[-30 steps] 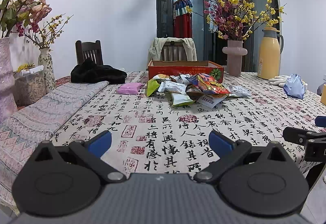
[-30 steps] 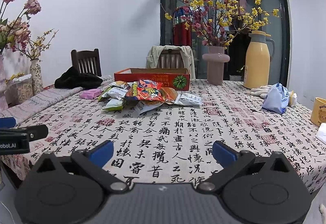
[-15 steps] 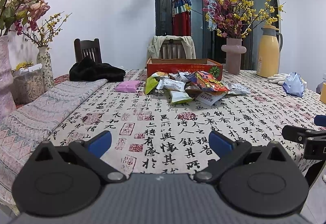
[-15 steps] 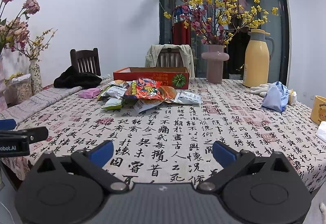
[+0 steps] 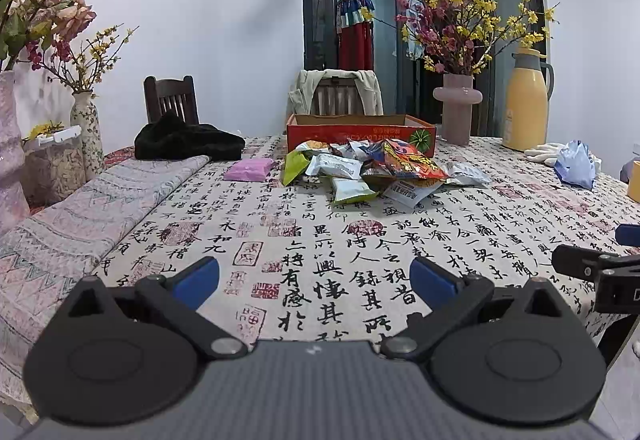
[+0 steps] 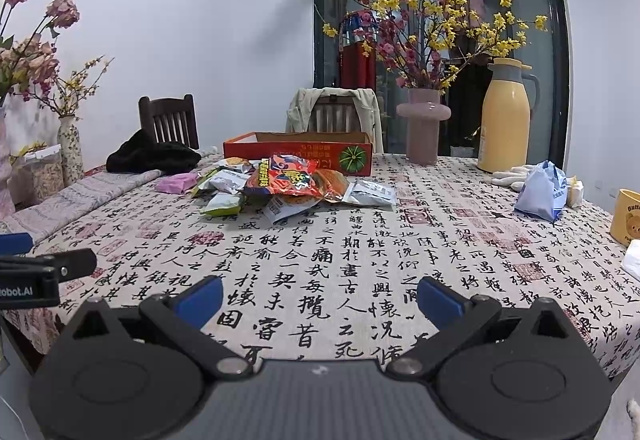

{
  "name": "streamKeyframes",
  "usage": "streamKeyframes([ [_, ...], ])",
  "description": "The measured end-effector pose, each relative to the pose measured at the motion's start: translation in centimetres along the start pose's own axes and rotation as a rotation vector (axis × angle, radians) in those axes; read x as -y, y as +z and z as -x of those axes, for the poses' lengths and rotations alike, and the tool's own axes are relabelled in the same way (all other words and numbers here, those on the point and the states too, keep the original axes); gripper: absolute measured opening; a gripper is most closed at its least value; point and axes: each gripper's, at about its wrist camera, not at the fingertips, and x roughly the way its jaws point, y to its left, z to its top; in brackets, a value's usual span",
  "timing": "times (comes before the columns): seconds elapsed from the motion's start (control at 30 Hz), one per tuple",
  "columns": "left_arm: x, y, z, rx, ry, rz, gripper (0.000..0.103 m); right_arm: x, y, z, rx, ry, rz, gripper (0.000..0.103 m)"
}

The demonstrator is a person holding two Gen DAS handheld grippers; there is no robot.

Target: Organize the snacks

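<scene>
Desk cloth [image 6: 360, 240]: woven fabric, matt, printed with black calligraphy and red seals.
Side runner [image 5: 80, 215]: coarser woven cloth, matt, zigzag pattern.
Snack packets [image 6: 288, 181]: crinkled plastic film, glossy, catching light on the folds.
Red box [image 6: 298, 155]: cardboard, printed outside, raw brown inside, matt.
Pink packet [image 5: 249, 169]: soft plastic wrap, low sheen.
Yellow jug [image 6: 502, 119]: smooth body, satin finish, grey plastic-looking lid and handle.
Pink vase [image 6: 423, 127]: smooth, faintly glossy, material unclear.
Chair [image 6: 169, 119]: dark wood, slight polish.
Black garment [image 5: 184, 141]: fuzzy cloth, matt.
Left gripper [image 5: 314, 278]: black matt plastic; fingers [image 5: 196, 278] with blue pads, metal pivot pins.
Right gripper [image 6: 320, 296]: same finish.
</scene>
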Motion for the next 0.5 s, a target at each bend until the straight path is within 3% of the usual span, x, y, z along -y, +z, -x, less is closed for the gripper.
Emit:
streamKeyframes([
  [0.5,0.06,0.62,-0.85,0.01,0.015,-0.001,0.103,0.05,0.4,-0.66,0.014,0.0,0.004,0.103],
])
